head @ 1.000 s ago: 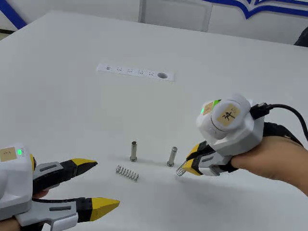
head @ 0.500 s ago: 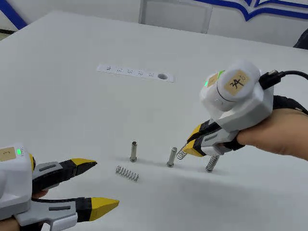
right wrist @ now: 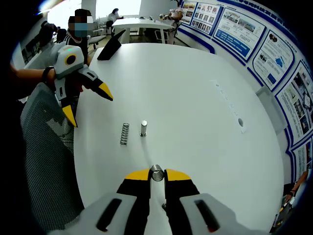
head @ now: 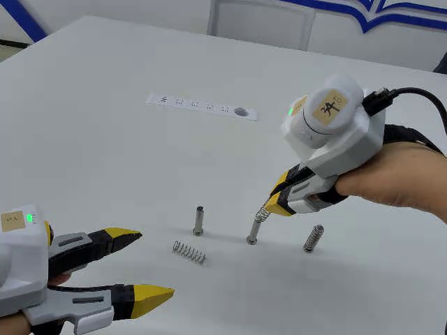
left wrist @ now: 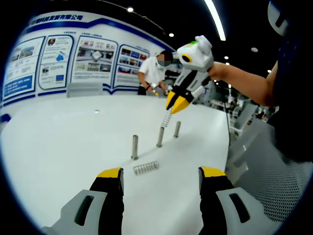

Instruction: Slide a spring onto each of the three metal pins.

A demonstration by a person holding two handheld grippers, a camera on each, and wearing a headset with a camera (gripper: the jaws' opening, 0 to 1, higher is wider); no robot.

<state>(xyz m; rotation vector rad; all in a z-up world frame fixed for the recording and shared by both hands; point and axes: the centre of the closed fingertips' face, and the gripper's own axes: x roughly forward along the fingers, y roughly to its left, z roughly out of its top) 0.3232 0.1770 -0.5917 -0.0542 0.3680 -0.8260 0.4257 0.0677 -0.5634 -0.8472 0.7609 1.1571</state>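
Head view: your right gripper (head: 274,208) is clamped on a spring (head: 262,214). The spring's lower end sits at the top of the middle pin (head: 253,230); can't tell if the coil has started down the shaft. Right of the middle pin, the far pin (head: 313,238) already wears a coil along its length, so one of three looks done. Left of the middle pin, the bare pin (head: 199,220) stands with nothing on it. The loose spring (head: 189,252) lies flat on the bench (head: 105,153), left of the middle pin and nearer you. Your left gripper (head: 143,269) hangs well left of the middle pin, jaws spread, holding nothing. Tally as I judge it: one done, one in hand, one untouched.

Materials: the pins are short upright cylinders of dull grey metal, each with a slightly wider foot. The springs are thin bright wire in open helical coils. In the right gripper view the held one shows end-on as a small ring between the yellow tips. The bench is smooth matte white. The gripper tips are yellow-and-black hard plastic, tapering to points. A flat white power strip (head: 202,106) lies well beyond the middle pin.
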